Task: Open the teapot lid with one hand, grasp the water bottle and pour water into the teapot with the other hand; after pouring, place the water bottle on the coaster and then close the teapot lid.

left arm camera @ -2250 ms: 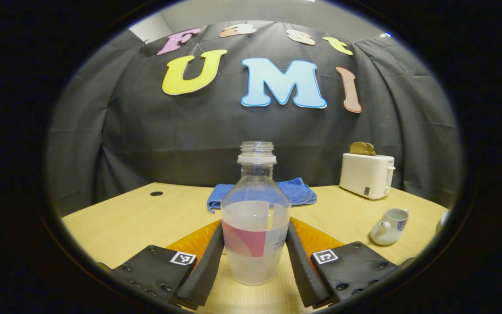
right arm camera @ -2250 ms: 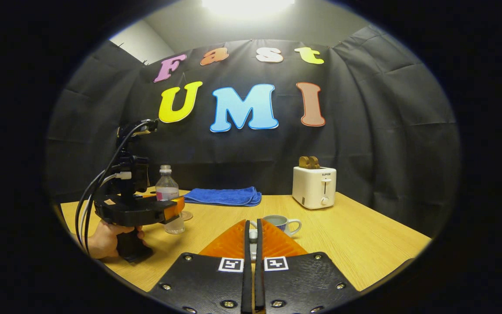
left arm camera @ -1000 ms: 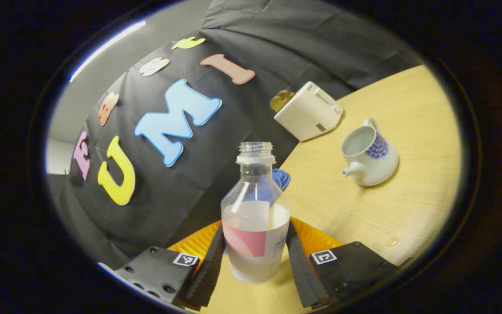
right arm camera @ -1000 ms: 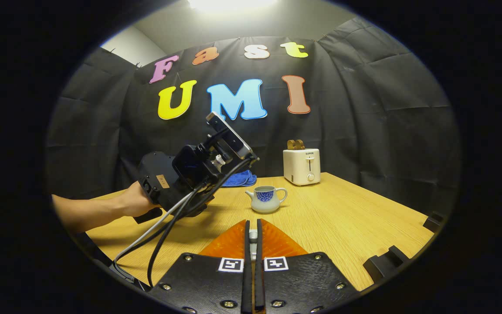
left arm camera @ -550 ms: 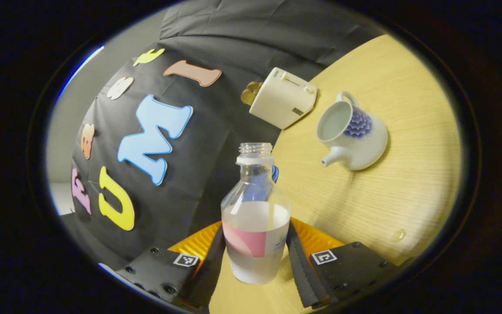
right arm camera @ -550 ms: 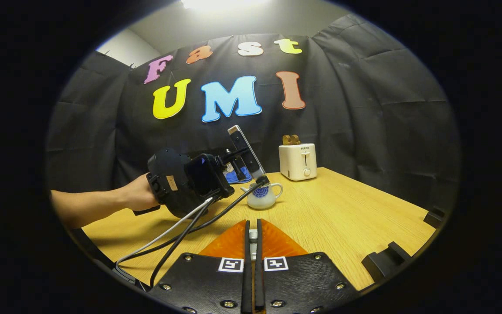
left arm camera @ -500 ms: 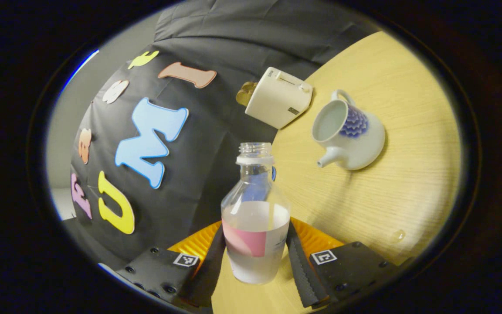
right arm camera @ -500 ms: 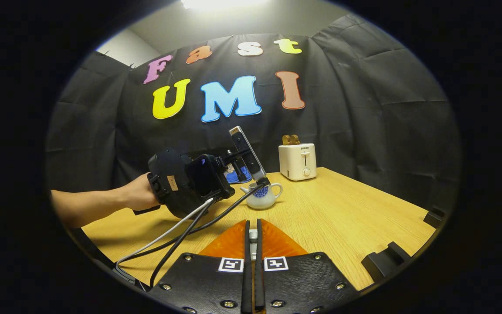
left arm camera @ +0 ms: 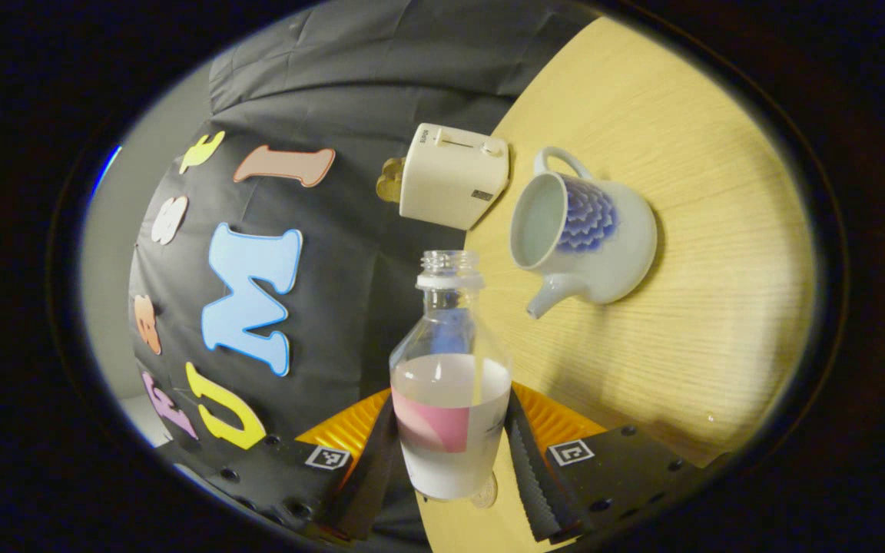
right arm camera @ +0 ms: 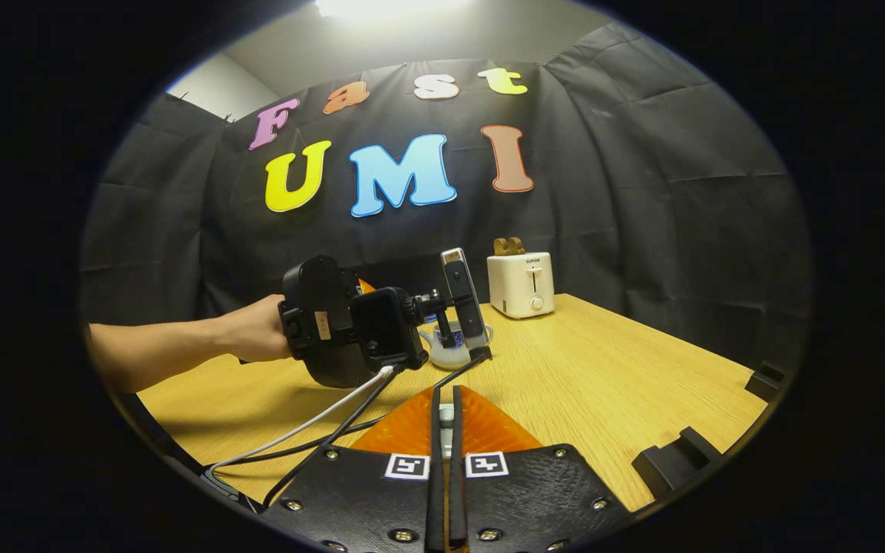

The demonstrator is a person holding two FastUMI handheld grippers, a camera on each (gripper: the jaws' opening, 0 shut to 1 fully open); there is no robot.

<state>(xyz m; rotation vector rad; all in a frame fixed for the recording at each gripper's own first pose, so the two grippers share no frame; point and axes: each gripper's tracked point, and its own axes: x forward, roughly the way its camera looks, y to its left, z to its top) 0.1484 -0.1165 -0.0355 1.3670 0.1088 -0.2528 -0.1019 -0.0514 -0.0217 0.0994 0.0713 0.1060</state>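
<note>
Table [right arm camera: 604, 384]: light wood grain, bare across the right half in the right gripper view; in the left gripper view it shows rolled steeply to the right side.
Wall [right arm camera: 642, 192]: black cloth, creased, hangs behind the table's far edge; a strip of pale plain wall and a bright ceiling light above it.
Toaster [right arm camera: 520, 285]: white, upright at the table's far edge against the cloth, brown slices sticking out of the top.
Blocks [right arm camera: 661, 467]: two dark ones at the table's right edge.
Bottle [left arm camera: 450, 384]: clear, uncapped, about half full, pink-and-white label; off the table, its mouth near the teapot's spout and rim, apart from both.
Left gripper [left arm camera: 449, 445]: fingers pinch the bottle's lower body from both sides; in the right gripper view its housing is carried by a hand [right arm camera: 254, 329] with a bare forearm, cables trailing toward the near edge.
Teapot [left arm camera: 581, 230]: white with blue scale pattern, lid off, mouth open, on the table near the toaster; partly hidden behind the left gripper in the right gripper view.
Lid [right arm camera: 446, 415]: small pale piece showing between the right fingers, little of it visible.
Right gripper [right arm camera: 446, 418]: fingers nearly together, pinching the lid, low over the table's near side.
Coaster [left arm camera: 483, 491]: a round edge showing just under the bottle's base.
</note>
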